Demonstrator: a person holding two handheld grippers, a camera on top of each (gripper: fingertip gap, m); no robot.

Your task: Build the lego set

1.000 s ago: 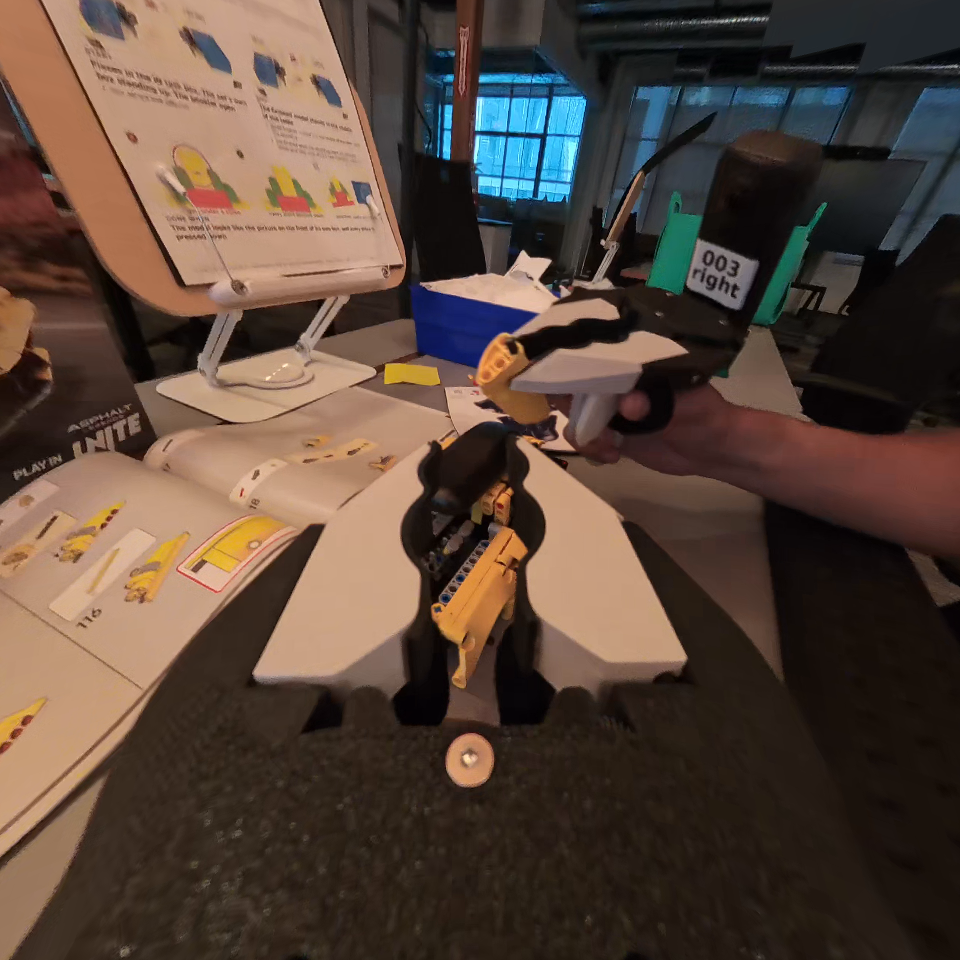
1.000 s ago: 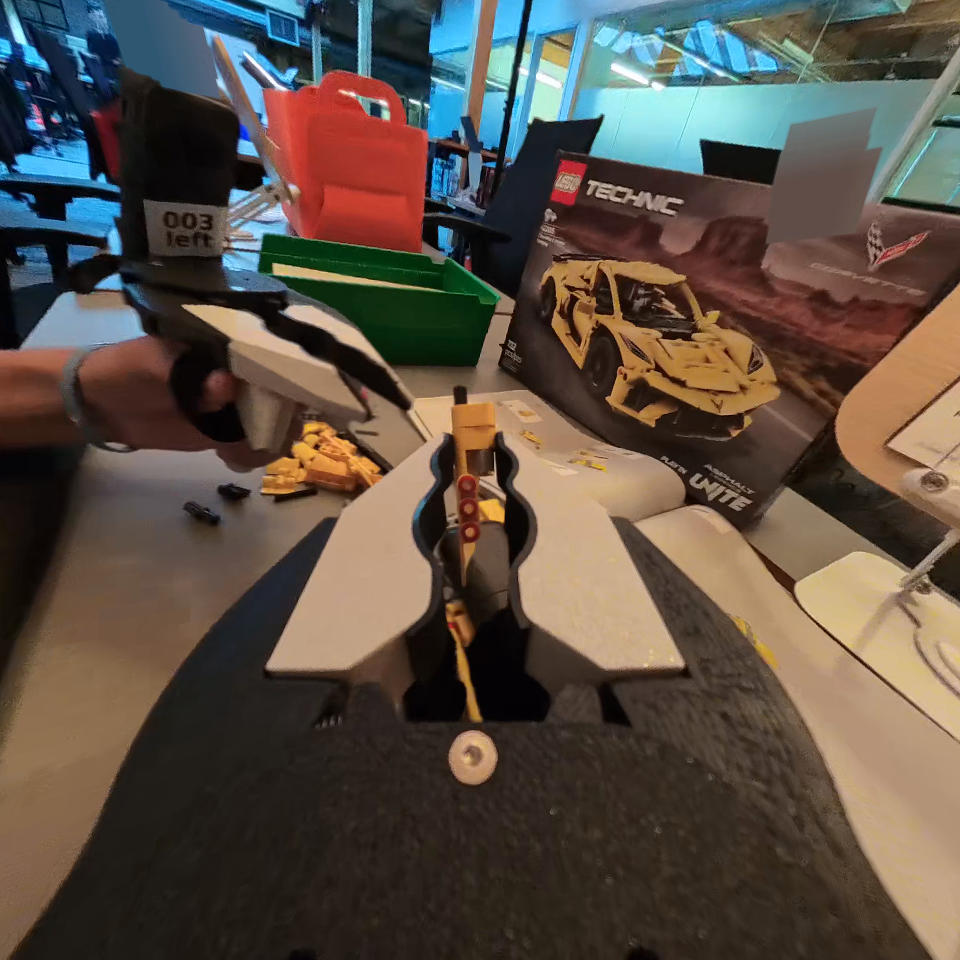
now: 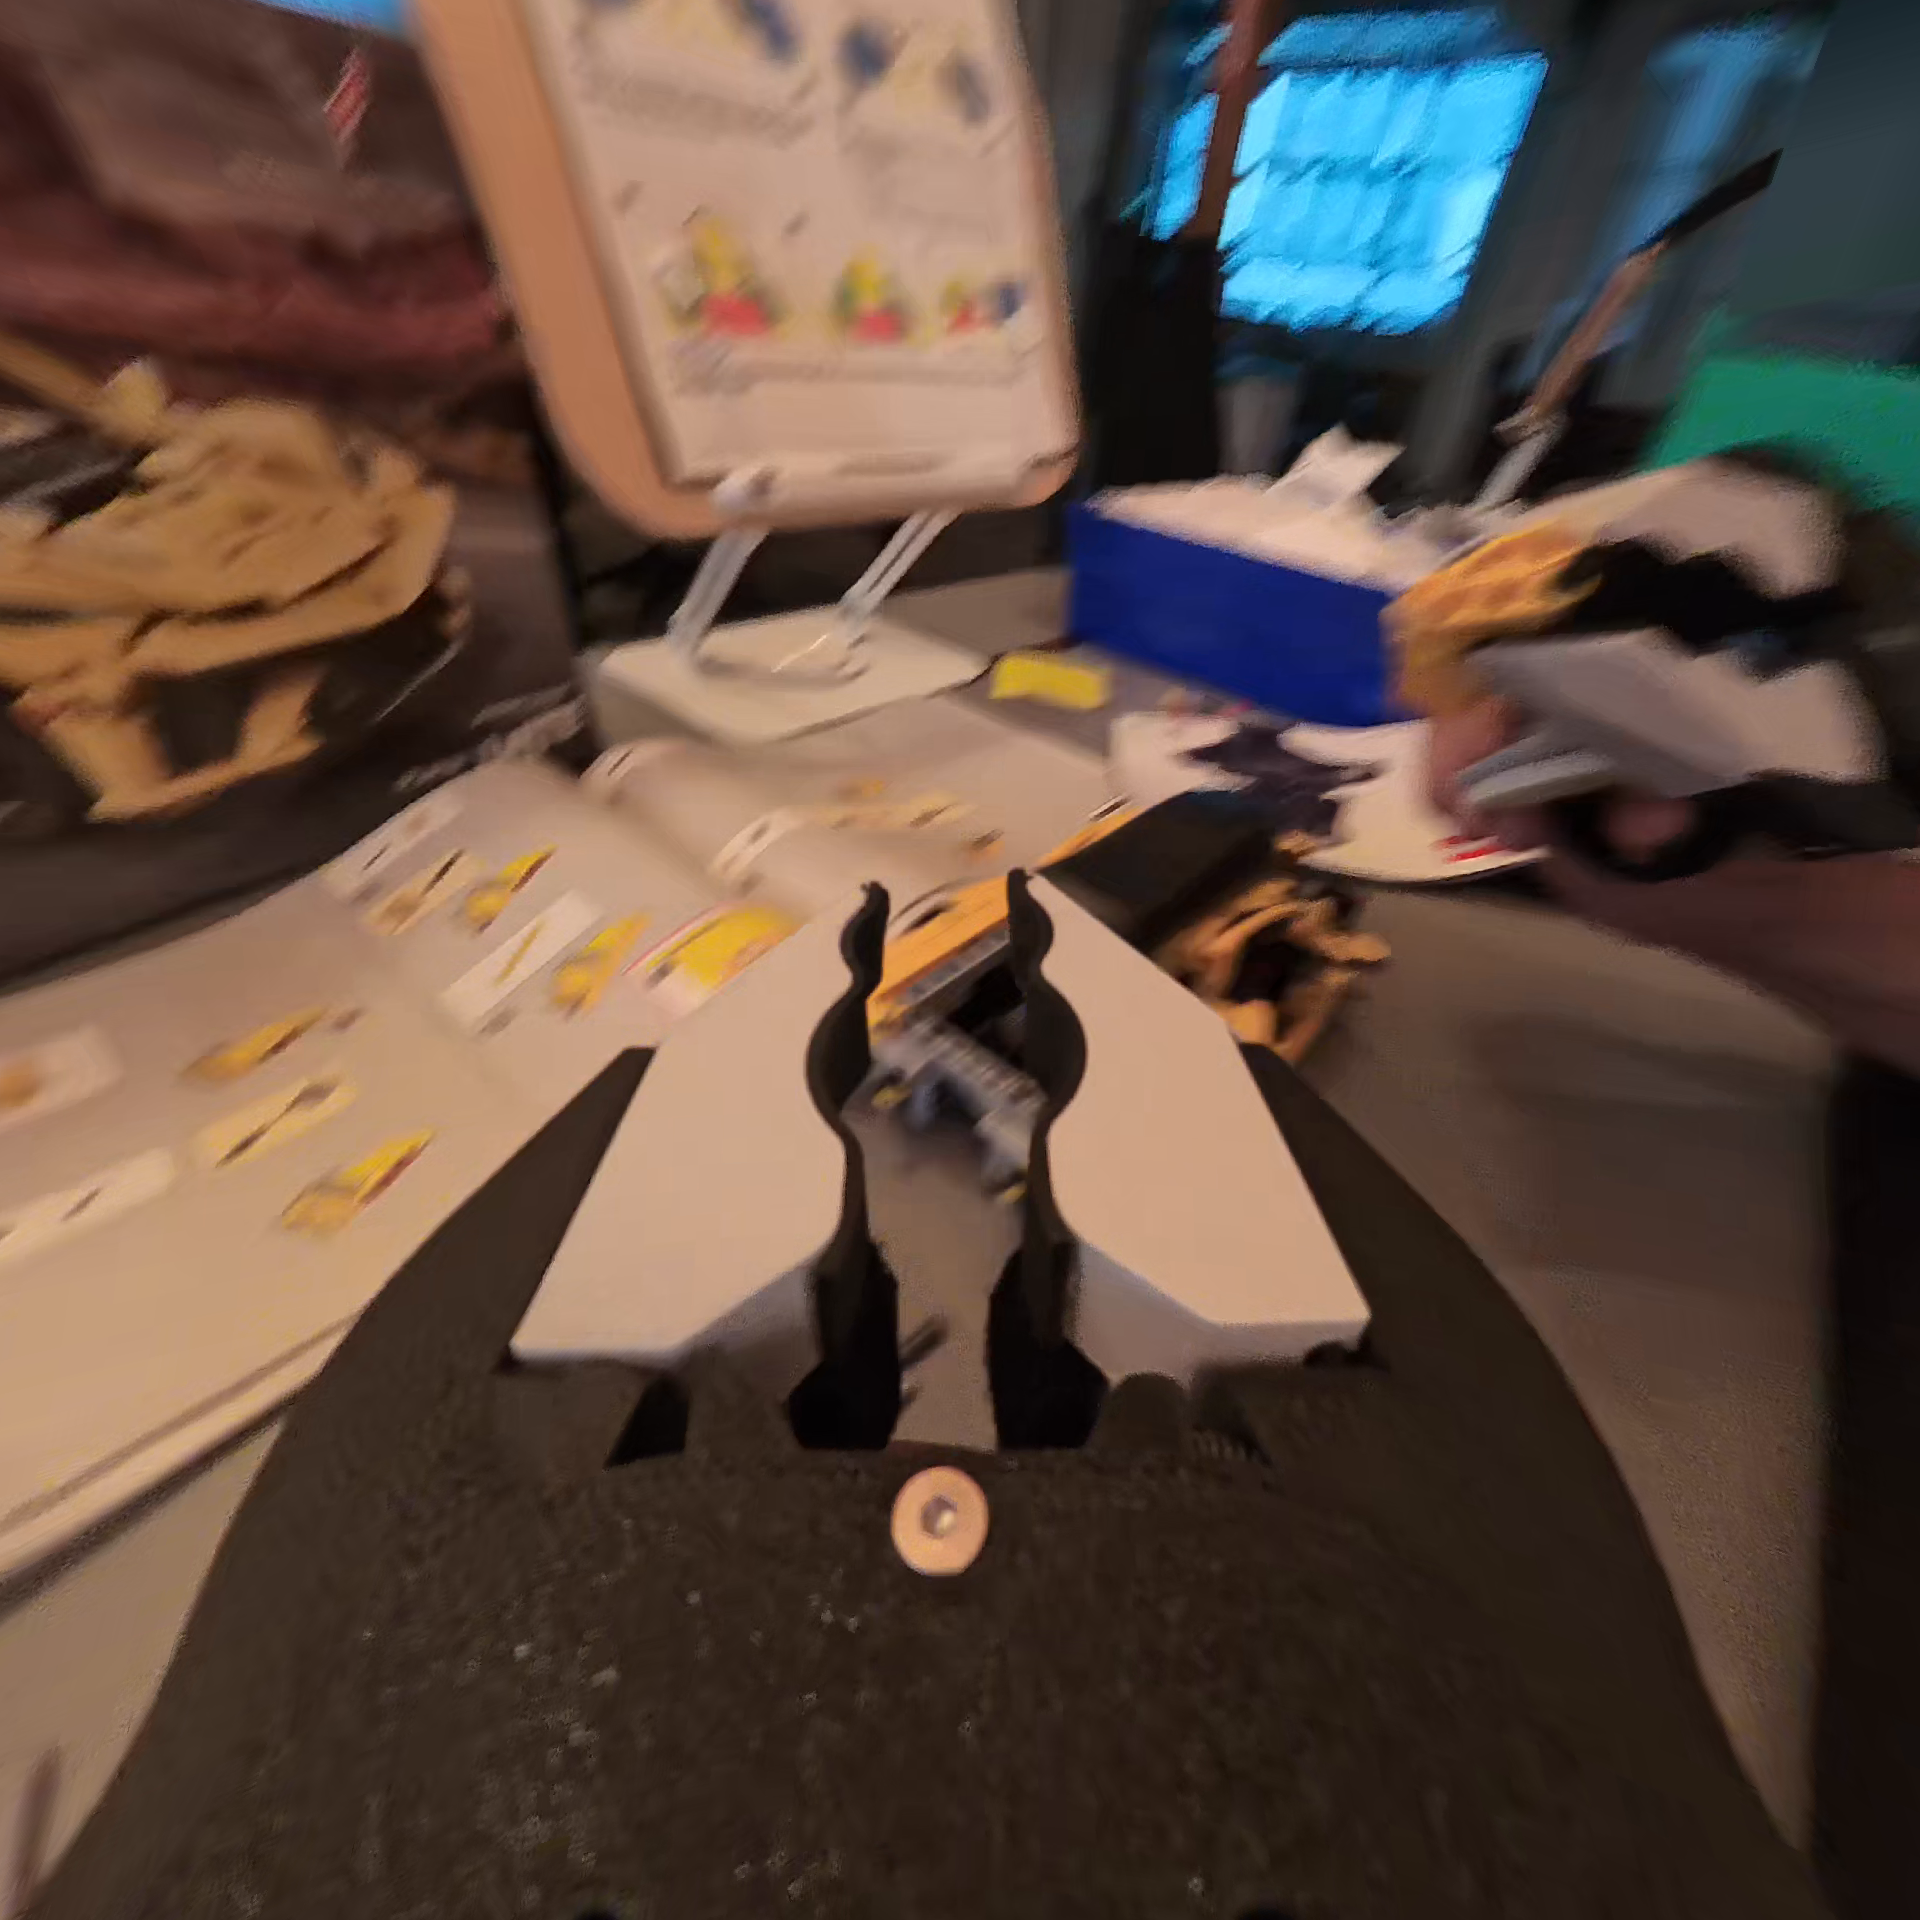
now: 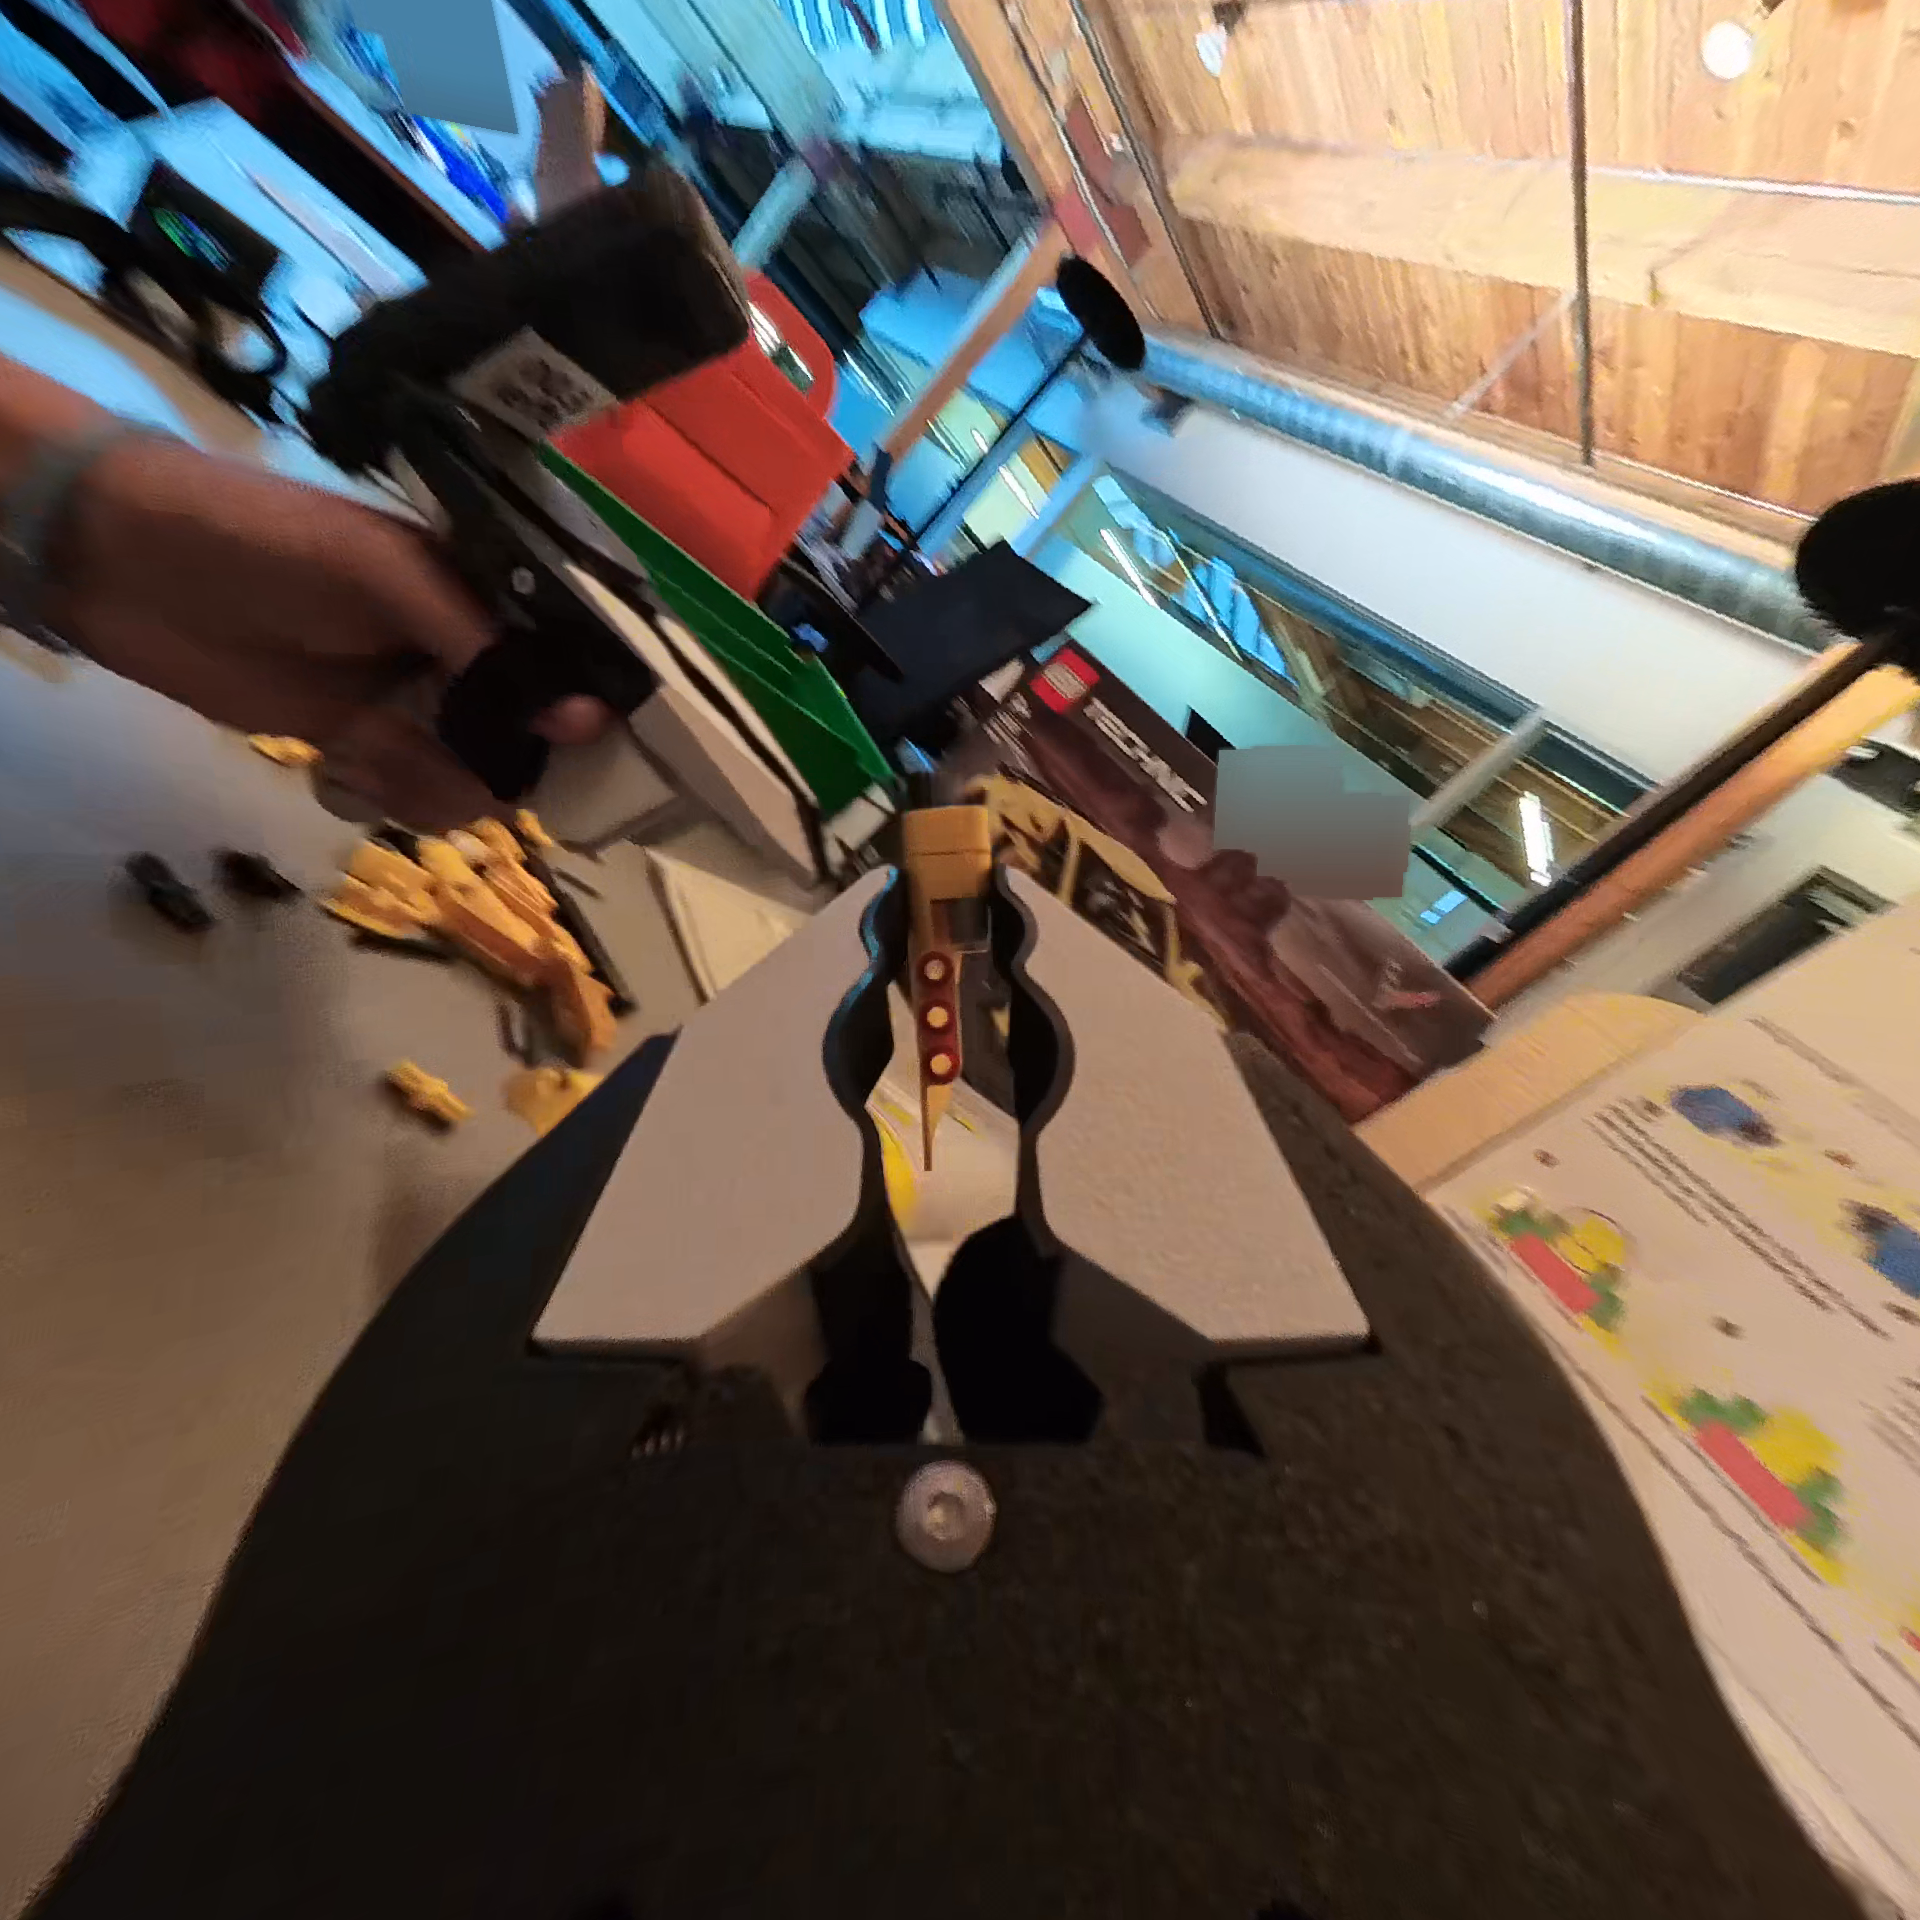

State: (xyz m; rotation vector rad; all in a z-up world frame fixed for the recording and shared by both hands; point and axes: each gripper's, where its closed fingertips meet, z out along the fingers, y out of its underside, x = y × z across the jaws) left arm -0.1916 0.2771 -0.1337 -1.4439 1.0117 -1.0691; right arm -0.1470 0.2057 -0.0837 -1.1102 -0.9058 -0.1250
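My left gripper [image 3: 943,891] hangs low over the table with its jaws apart and nothing clamped. A yellow, black and grey lego assembly [image 3: 961,1023] shows through the gap and seems to lie on the table just ahead; the view is blurred. My right gripper [image 4: 943,883] is tilted and shut on a thin yellow piece [image 4: 943,844] with a red three-hole beam [image 4: 938,1013]. It also shows at the right of the left wrist view [image 3: 1621,665], held in a hand above the table. The left gripper shows at the upper left of the right wrist view [image 4: 717,727].
An open instruction booklet [image 3: 312,1039] lies at the left, with the set's box [image 3: 208,582] behind it. A stand with a picture sheet [image 3: 821,260] and a blue bin [image 3: 1216,613] are at the back. Loose yellow parts [image 4: 468,914], black pins [image 4: 166,888], a green bin [image 4: 769,665] and a red bag [image 4: 717,436] are on the left gripper's side.
My left gripper has opened and let the assembly go, and has swung left and downward. My right gripper has tilted and moved right, with the yellow piece in it.
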